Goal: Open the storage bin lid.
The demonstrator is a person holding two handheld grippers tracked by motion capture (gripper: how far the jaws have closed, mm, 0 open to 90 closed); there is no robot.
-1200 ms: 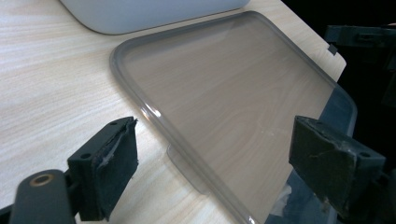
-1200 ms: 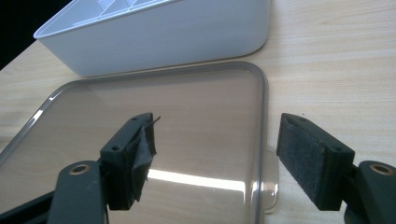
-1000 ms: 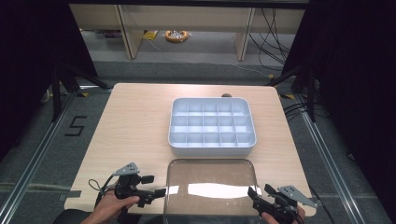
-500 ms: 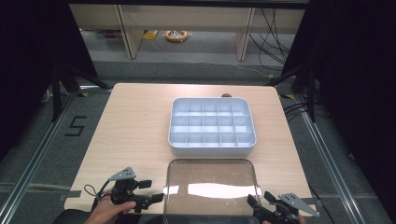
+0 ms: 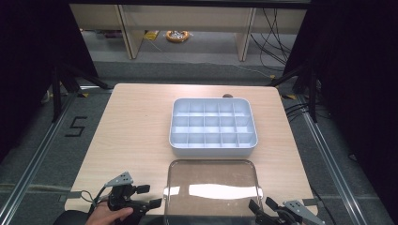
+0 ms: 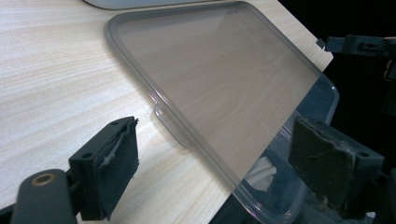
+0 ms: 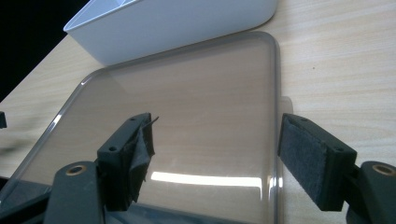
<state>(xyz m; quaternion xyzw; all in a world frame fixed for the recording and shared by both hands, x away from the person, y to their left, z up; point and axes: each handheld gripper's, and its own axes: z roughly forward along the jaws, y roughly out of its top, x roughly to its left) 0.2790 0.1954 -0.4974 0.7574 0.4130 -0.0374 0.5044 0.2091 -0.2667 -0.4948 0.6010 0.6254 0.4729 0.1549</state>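
We see a clear lid [image 5: 212, 189] lying flat at the near edge of the wooden bench [image 5: 136, 126], its near end overhanging, just in front of the white compartment tray [image 5: 213, 126]. Our left tongs [image 5: 149, 197] sit spread at the lid's left corner, holding nothing; our right tongs [image 5: 261, 206] are spread too, by its right corner, with a hand [image 5: 105, 216] behind the left.

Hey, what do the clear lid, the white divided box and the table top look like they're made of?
Lid: likely clear, slightly smoky plastic, glossy; wood grain shows through and a light glares off it.
Divided box: seemingly white moulded plastic, smooth with a soft sheen, rounded corners and thin partitions.
Table top: pale wood or wood-look laminate, matte; straight grain lines show, but which one it is cannot be told.
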